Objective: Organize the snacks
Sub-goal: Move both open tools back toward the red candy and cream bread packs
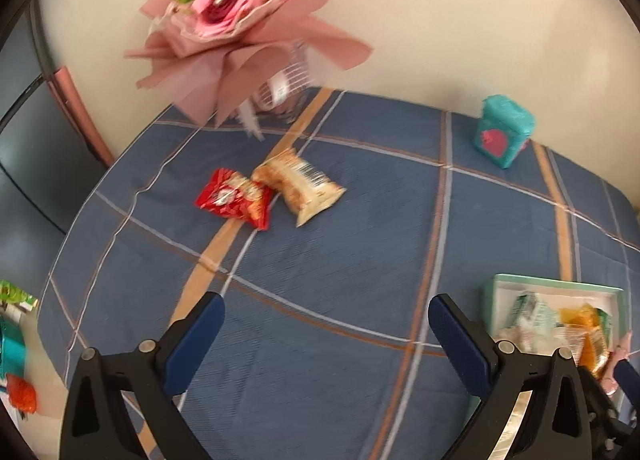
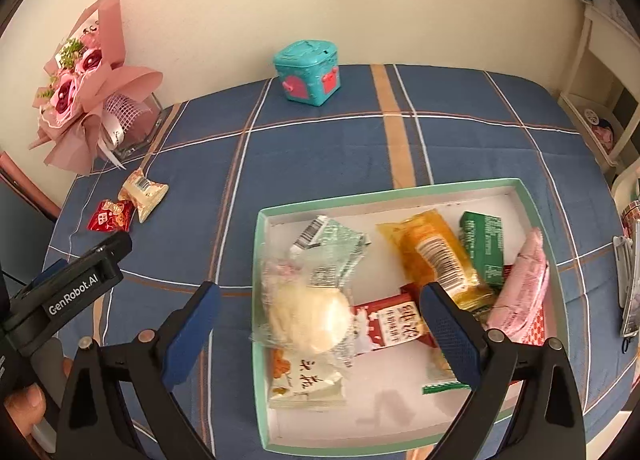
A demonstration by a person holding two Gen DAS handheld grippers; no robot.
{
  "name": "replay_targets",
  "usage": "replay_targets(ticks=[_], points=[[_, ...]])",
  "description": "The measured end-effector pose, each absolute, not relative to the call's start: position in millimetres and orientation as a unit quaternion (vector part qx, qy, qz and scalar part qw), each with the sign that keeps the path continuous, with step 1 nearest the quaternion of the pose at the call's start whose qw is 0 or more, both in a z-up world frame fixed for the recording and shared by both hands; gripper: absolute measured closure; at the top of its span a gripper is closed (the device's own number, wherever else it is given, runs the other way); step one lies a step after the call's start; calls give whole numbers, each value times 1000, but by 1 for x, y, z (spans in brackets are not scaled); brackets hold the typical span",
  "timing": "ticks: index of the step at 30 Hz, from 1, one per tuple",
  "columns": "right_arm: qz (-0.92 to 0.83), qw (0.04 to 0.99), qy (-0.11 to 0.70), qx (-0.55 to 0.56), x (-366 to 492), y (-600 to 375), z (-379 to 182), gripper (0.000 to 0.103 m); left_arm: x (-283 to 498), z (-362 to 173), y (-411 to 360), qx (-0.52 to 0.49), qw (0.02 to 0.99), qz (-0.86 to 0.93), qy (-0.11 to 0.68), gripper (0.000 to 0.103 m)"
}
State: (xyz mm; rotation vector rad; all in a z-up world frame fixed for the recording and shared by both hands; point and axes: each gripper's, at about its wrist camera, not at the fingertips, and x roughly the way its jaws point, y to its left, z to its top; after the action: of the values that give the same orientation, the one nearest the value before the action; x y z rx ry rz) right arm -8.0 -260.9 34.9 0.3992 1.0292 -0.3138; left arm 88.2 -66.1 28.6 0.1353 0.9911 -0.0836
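- My left gripper (image 1: pixel 326 324) hangs released, facing the red packet (image 1: pixel 234 198) and beige packet (image 1: pixel 300 186) lying loose on the tabletop (image 1: pixel 360 260).
- My right gripper (image 2: pixel 320 314), released, hovers over the filled tray (image 2: pixel 400 190).
- Next, I'd reach left for the red packet.

left hand-held gripper (image 1: pixel 326 334) gaping empty, right hand-held gripper (image 2: pixel 320 324) likewise

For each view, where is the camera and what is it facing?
Left wrist: on the left tool, open, facing two loose snacks on the blue cloth; tray at right.
Right wrist: on the right tool, open above the tray; a thumb holds the left tool.
Shared: snacks, tray, bouquet, teal box.
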Motion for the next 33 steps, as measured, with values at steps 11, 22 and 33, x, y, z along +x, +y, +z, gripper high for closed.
replay_targets(ticks=[11,22,33], points=[[-122,839,500,177,14,-220,28,4,105,17,-8,17,865,-1,502,0],[-88,842,510,154,42,-182,22,4,120,12,28,-29,859,6,510,0],[-78,843,513,143,56,-168,11,4,131,9,32,-26,871,1,491,0]])
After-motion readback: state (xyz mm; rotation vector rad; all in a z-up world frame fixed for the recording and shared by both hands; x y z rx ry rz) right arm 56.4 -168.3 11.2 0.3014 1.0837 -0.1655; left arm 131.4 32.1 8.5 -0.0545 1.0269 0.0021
